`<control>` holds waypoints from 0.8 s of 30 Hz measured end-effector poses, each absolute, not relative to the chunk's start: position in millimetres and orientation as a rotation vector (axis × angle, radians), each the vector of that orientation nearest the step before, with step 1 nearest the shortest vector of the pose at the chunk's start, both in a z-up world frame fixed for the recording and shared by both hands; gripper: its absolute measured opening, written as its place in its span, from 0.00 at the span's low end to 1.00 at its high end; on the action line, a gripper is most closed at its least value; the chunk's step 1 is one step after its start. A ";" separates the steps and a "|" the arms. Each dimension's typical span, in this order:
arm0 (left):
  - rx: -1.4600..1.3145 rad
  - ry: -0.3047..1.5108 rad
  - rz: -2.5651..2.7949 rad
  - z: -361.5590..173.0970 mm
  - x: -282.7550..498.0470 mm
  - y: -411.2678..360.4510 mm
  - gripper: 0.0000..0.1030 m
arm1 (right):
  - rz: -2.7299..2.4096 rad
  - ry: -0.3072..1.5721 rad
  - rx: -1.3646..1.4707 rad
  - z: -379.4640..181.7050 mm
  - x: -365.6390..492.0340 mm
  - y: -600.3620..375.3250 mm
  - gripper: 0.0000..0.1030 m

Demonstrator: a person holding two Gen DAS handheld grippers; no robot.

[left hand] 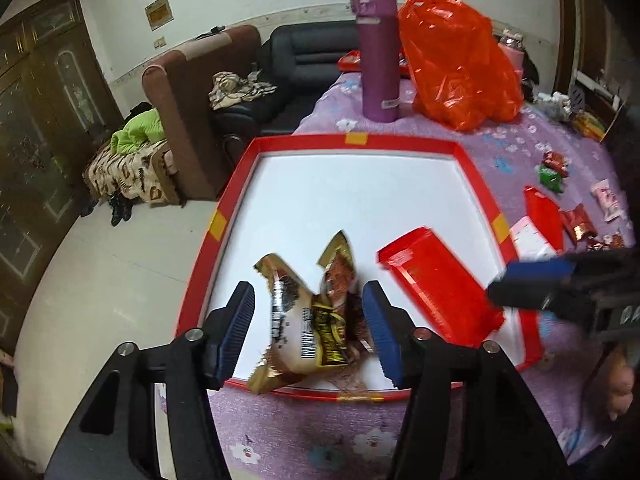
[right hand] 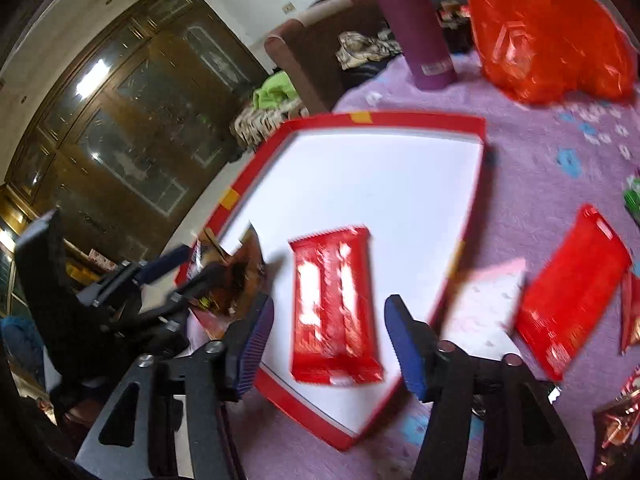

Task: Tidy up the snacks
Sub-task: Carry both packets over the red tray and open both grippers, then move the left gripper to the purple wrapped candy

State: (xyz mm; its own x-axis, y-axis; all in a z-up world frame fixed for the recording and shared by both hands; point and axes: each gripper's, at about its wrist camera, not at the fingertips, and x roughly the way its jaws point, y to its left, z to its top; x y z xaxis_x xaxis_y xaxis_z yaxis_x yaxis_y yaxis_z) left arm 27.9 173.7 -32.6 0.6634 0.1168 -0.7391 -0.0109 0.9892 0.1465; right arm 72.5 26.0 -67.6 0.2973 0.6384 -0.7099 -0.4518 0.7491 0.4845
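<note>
Blue-padded fingers [left hand: 240,320] of the left gripper [left hand: 308,320] are standing spread around the gold snack packets [left hand: 308,320], which are lying crumpled at the near edge of the red-rimmed white tray [left hand: 352,140], partly hanging over its rim; whether the pads are touching the wrappers is unclear. Beside them the red wafer pack [left hand: 436,292] is lying flat inside the tray. In the right wrist view the right gripper [right hand: 328,332] is hovering over that pack with fingers spread wide, gripping nothing. Loose snacks [left hand: 576,220] are sitting on the purple tablecloth [left hand: 312,432] to the tray's right. Farther back, a purple bottle [left hand: 378,52] and an orange plastic bag [left hand: 460,64] are standing near each other
</note>
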 end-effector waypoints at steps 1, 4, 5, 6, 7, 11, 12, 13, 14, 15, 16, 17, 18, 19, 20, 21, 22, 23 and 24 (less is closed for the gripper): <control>0.131 0.839 0.070 -30.9 27.3 172.0 0.54 | 0.758 1.080 0.227 -73.0 73.4 24.2 0.59; 0.119 0.835 0.059 -27.2 25.7 168.6 0.54 | 0.801 1.101 0.248 -77.5 68.2 21.5 0.60; 0.116 0.835 0.053 -26.4 24.6 167.9 0.54 | 0.813 1.106 0.242 -77.2 66.6 24.0 0.60; 0.116 0.833 0.048 -25.2 23.6 166.7 0.54 | 0.853 1.146 0.249 -80.9 63.9 28.4 0.59; 0.119 0.832 0.048 -24.4 22.7 166.1 0.54 | 0.886 1.194 0.265 -85.7 61.3 32.0 0.60; 0.121 0.832 0.054 -23.3 21.0 166.1 0.54 | 0.894 1.185 0.194 -89.5 41.5 47.3 0.65; 0.120 0.832 0.053 -22.9 20.7 166.3 0.54 | 0.910 1.205 0.216 -91.4 39.1 47.7 0.67; 0.120 0.830 0.054 -22.2 20.6 166.4 0.54 | 0.931 1.225 0.243 -92.6 36.3 47.2 0.68; 0.120 0.829 0.055 -21.4 20.5 166.8 0.54 | 0.948 1.236 0.255 -93.6 33.8 48.1 0.68; 0.118 0.827 0.058 -20.3 21.0 166.7 0.54 | 0.964 1.244 0.250 -95.0 30.8 49.8 0.68; 0.116 0.827 0.060 -19.5 21.1 166.3 0.54 | 0.974 1.246 0.240 -95.0 27.5 51.5 0.68; 0.115 0.826 0.061 -18.6 21.2 165.8 0.54 | 0.984 1.250 0.233 -95.7 24.4 52.7 0.68; 0.117 0.826 0.059 -18.3 21.8 164.7 0.54 | 0.995 1.254 0.232 -96.1 22.6 53.5 0.68; 0.120 0.825 0.057 -18.0 21.8 163.0 0.54 | 1.005 1.260 0.239 -100.2 22.7 53.8 0.68; 0.122 0.825 0.054 -17.7 21.9 160.7 0.54 | 1.014 1.263 0.250 -100.8 23.0 53.1 0.67; 0.126 0.826 0.047 -17.9 21.7 157.5 0.54 | 1.020 1.252 0.277 -100.0 23.7 47.5 0.67; 0.133 0.826 0.034 -18.5 21.7 152.2 0.54 | 1.023 1.229 0.300 -95.7 25.3 40.4 0.67; 0.141 0.827 0.021 -19.8 21.6 146.3 0.54 | 1.022 1.181 0.319 -89.9 25.9 28.9 0.67; 0.146 0.826 0.010 -21.0 20.8 141.3 0.55 | 1.019 1.140 0.329 -84.2 26.3 15.9 0.67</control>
